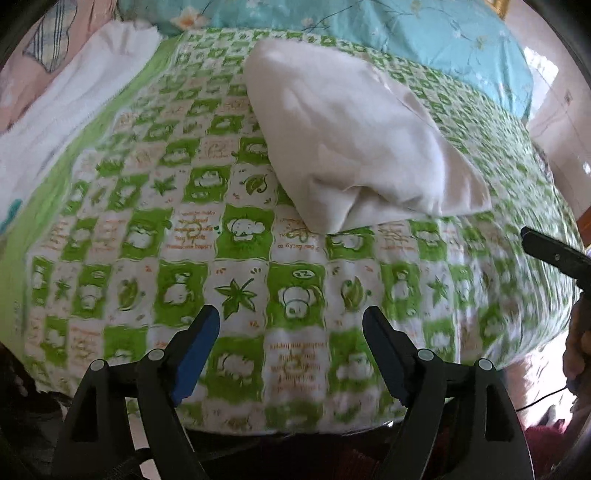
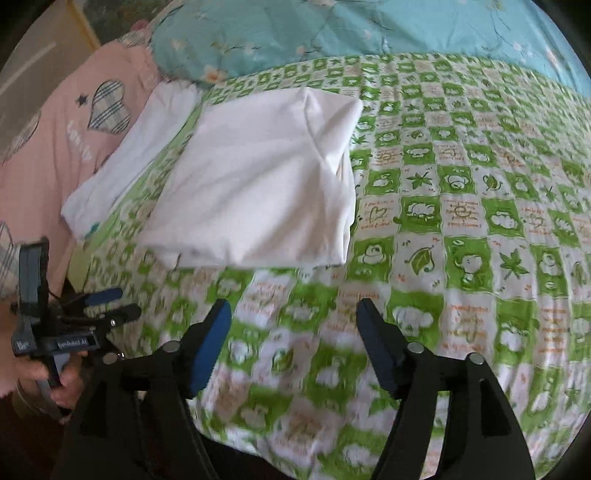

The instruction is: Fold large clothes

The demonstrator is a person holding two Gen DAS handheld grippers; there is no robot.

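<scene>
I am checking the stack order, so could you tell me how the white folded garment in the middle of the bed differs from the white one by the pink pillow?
The middle garment lies alone on the green checked sheet, folded into a broad, puffy rectangle. The second white garment looks narrower and flatter and rests at the sheet's edge against the pink pillow. Both are white, folded, and untouched by either gripper.

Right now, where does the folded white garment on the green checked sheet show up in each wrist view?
Left wrist: the folded white garment lies upper centre-right, beyond the open left gripper.
Right wrist: folded white garment sits centre-left, ahead of the open right gripper.
Shared landmark: the turquoise floral quilt behind it.
</scene>
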